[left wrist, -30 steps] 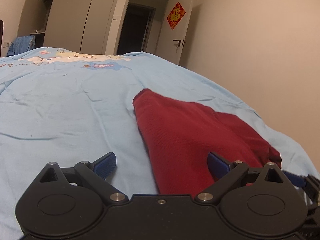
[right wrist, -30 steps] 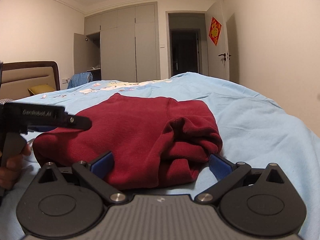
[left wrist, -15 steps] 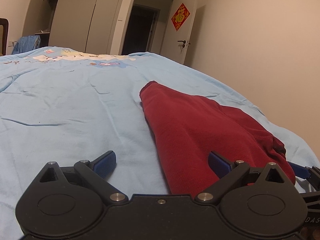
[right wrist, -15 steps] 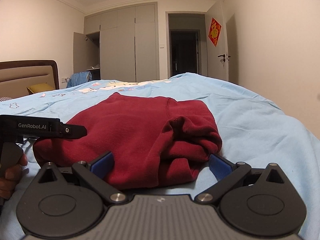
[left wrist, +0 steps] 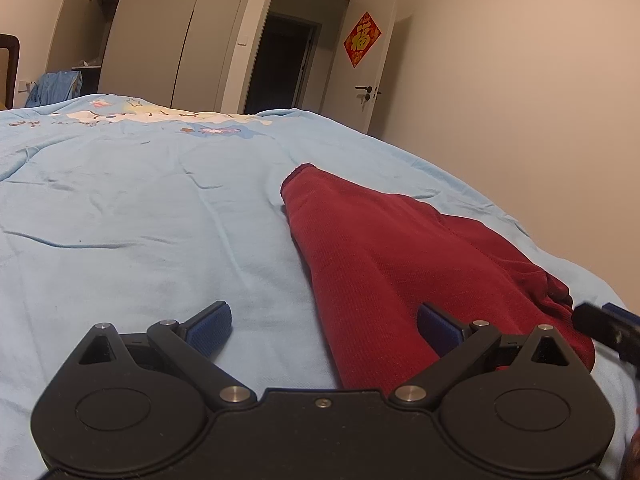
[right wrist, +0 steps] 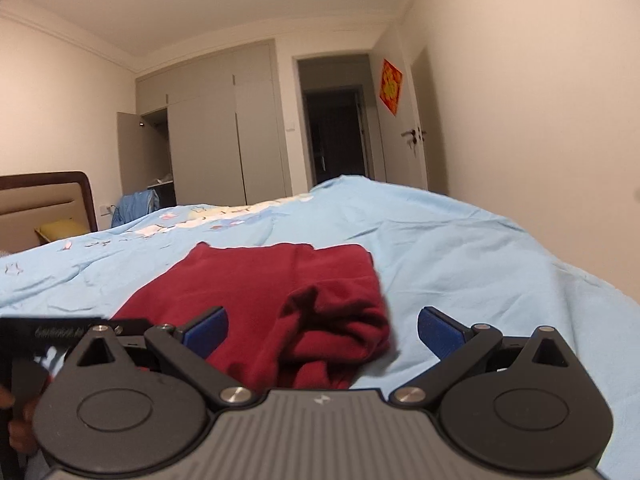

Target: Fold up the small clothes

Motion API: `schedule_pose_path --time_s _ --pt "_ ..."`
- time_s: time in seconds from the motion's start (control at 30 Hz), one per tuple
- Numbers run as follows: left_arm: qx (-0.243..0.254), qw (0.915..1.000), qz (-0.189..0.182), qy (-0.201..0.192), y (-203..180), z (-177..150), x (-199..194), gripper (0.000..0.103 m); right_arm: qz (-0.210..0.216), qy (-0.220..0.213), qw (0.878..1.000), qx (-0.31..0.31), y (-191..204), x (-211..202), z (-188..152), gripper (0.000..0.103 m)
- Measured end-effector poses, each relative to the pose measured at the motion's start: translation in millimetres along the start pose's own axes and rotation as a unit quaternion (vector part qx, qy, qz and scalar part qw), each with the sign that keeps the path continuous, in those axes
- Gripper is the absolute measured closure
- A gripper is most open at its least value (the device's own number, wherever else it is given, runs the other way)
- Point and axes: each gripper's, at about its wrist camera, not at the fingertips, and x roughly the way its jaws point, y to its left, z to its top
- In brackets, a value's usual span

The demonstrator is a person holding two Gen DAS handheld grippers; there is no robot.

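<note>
Dark red knit fabric, a small sweater [left wrist: 392, 264], lies on the light blue bedspread [left wrist: 140, 240] in front of you, folded into a compact shape. In your left wrist view it stretches away as a long wedge, its far end narrowing to a ribbed edge toward the middle of the bed. In your right wrist view [right wrist: 256, 292] the far part lies flat, while the near right part is bunched into a rumpled lump of folds.

Your left gripper [left wrist: 324, 324] has its two blue-padded fingers spread wide, holding nothing. Its left finger [left wrist: 210, 322] is over bare bedspread and its right finger [left wrist: 438, 328] is over the red fabric; you cannot tell whether either touches what is below. The near edge of the sweater runs between the two fingers.

Your right gripper [right wrist: 323, 330] is also spread wide and empty. The bunched part of the sweater sits between its fingers in the picture, just beyond them. At the left edge of that view, the black body of your left gripper shows beside the sweater, with part of your hand [right wrist: 16, 420] on its handle.

Beyond the bed you have grey wardrobe doors [right wrist: 208, 140], a dark doorway [left wrist: 284, 68], and a white door [left wrist: 372, 80] bearing a red diamond-shaped decoration [left wrist: 362, 39]. A padded headboard [right wrist: 44, 204] stands at the left.
</note>
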Motion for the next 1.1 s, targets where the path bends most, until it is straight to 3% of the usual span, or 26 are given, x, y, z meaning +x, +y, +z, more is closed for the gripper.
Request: schedule_pose_path --time_s 0.27,0.53,0.8,1.1 --pt "0.000 1.0000 0.000 -0.001 0 -1 0 0.002 0.047 0.072 0.993 0.075 -39 74 38 0.000" --pt "-0.001 1.0000 -0.003 -0.002 1 -1 0 0.002 0.117 0.152 0.971 0.144 -64 135 33 0.000" --pt "-0.013 0.9998 -0.017 -0.004 8 0 -2 0.002 0.158 0.112 0.965 0.175 -83 126 21 0.000" --pt "-0.048 0.9970 -0.060 0.012 14 15 -3 0.001 0.201 0.073 0.947 0.239 -107 116 13 0.001"
